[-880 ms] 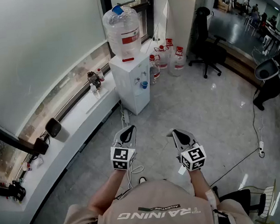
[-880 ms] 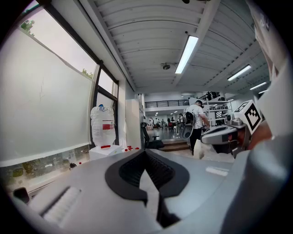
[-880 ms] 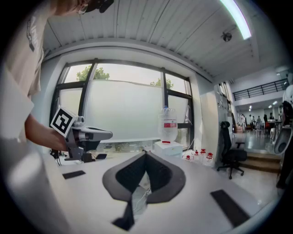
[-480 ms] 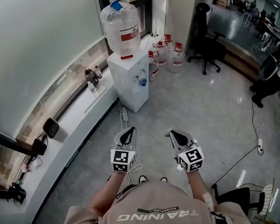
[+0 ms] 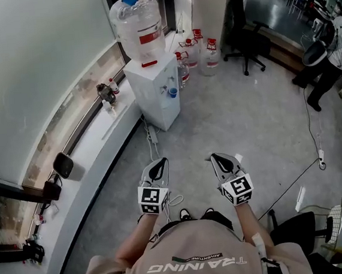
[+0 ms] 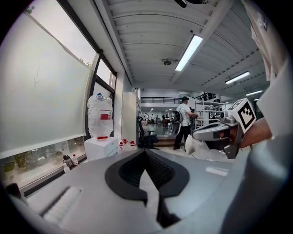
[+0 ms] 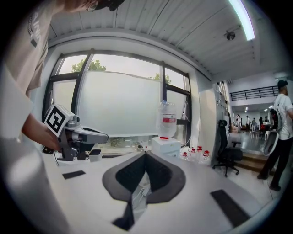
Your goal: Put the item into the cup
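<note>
No cup and no item for it shows in any view. My left gripper (image 5: pixel 160 163) and right gripper (image 5: pixel 216 157) are held side by side at waist height over the grey floor, both pointing forward. In the left gripper view, my left gripper (image 6: pixel 145 151) has its jaws closed tip to tip with nothing between them. My right gripper (image 7: pixel 145 153) stands the same in its own view, shut and empty. Each gripper shows in the other's view: the right gripper (image 6: pixel 215 132) and the left gripper (image 7: pixel 98 135).
A white water dispenser (image 5: pixel 154 87) with a big bottle (image 5: pixel 139 25) stands ahead by the window sill (image 5: pixel 93 141). Spare water bottles (image 5: pixel 201 49) and a black office chair (image 5: pixel 242 33) are beyond it. A cable (image 5: pixel 295 181) crosses the floor at right. A person (image 5: pixel 331 51) stands far right.
The head view has shifted, so the dispenser sits higher and further left in the picture. Both grippers keep their pose, shut and side by side.
</note>
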